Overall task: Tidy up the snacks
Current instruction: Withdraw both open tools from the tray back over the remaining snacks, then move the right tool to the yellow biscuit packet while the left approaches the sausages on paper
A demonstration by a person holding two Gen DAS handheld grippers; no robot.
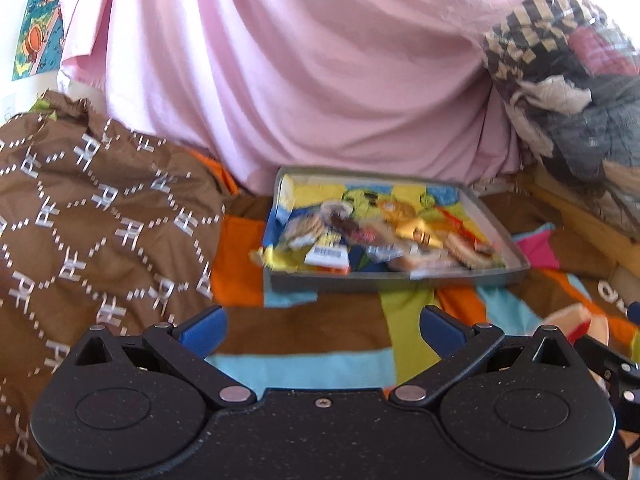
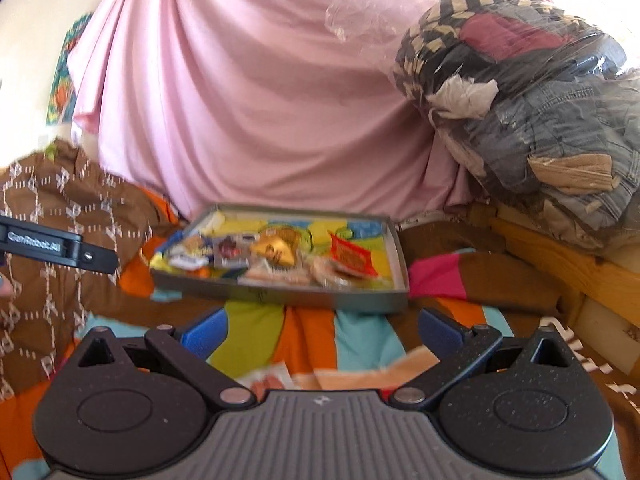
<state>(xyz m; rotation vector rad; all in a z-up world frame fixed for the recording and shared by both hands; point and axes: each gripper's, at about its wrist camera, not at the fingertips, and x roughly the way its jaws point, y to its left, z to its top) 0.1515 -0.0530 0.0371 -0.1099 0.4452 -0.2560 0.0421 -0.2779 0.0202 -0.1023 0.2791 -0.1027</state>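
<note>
Patchwork bedding carries the tray (image 1: 394, 278) of snacks (image 2: 276, 258) directly ahead of both empty, open hand-held grippers, left (image 1: 322, 320) and right (image 2: 322, 322), neither clearly nearer.

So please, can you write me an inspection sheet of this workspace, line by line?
Surface: patchwork bedcover, many colours, wrinkled.
Job's things: grey tray holding mixed snack packets, blurred; some overlap.
Clutter: brown patterned blanket on the left; clear bag of clothes on the right.
Grippers: left gripper and right gripper open, empty, short of the tray.
Cables: nothing seen.
Surroundings: pink sheet draped behind.
</note>
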